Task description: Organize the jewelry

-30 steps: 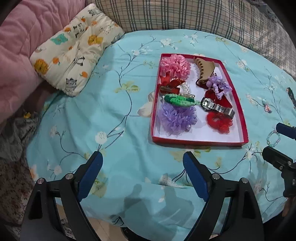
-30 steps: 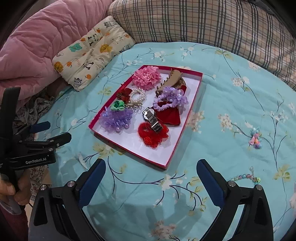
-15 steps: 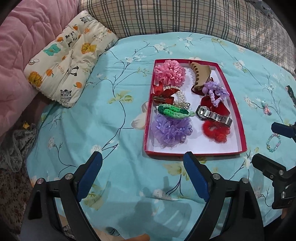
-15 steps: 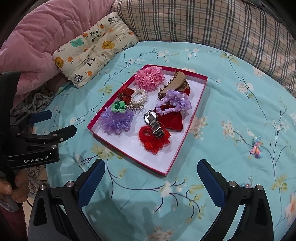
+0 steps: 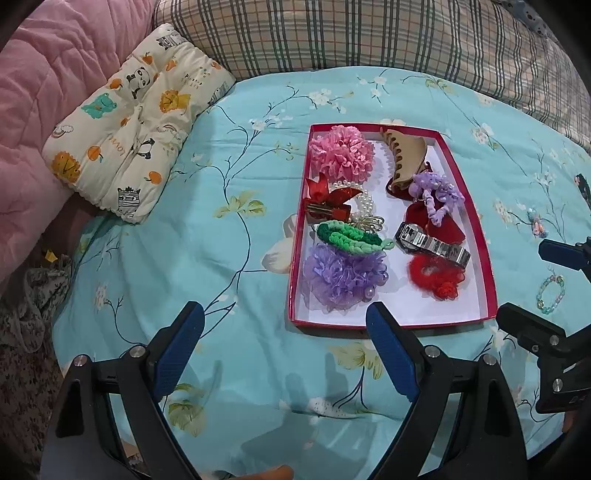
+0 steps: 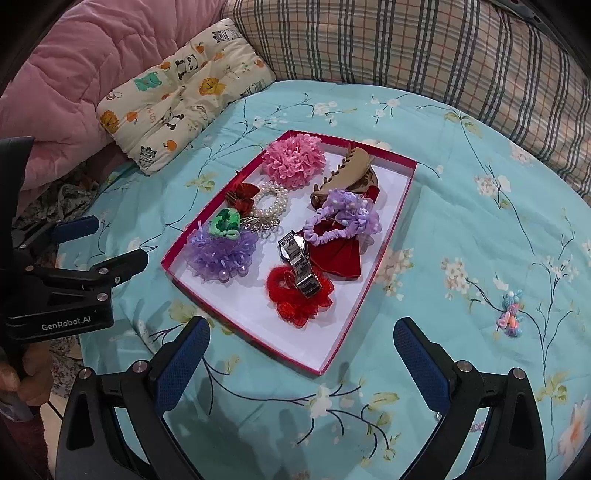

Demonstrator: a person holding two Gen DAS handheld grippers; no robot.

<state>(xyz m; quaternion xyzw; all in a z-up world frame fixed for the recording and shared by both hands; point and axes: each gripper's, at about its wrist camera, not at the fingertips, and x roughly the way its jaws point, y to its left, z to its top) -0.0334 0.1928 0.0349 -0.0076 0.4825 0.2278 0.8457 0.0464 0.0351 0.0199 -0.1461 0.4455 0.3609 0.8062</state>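
Observation:
A red-rimmed tray [image 5: 487, 273] [image 6: 399, 206] lies on the teal floral cover. It holds several hair pieces, a pearl bracelet [image 6: 271, 201] and a silver watch [image 5: 432, 243] [image 6: 301, 264]. A beaded bracelet [image 5: 550, 295] and a small pastel charm [image 5: 537, 227] [image 6: 511, 314] lie on the cover right of the tray. My left gripper [image 5: 284, 345] is open and empty, just short of the tray's near left corner. My right gripper [image 6: 301, 360] is open and empty over the tray's near edge.
A cartoon-print cushion [image 5: 133, 122] [image 6: 181, 92] and a pink quilt [image 5: 33, 85] lie at the left. A plaid pillow [image 5: 369, 33] [image 6: 424, 48] runs along the back. The cover's near edge drops off below both grippers.
Both grippers have moved forward toward the tray, which now sits closer and larger in both views. Both stay open. The beaded bracelet has slid out of the right wrist view.

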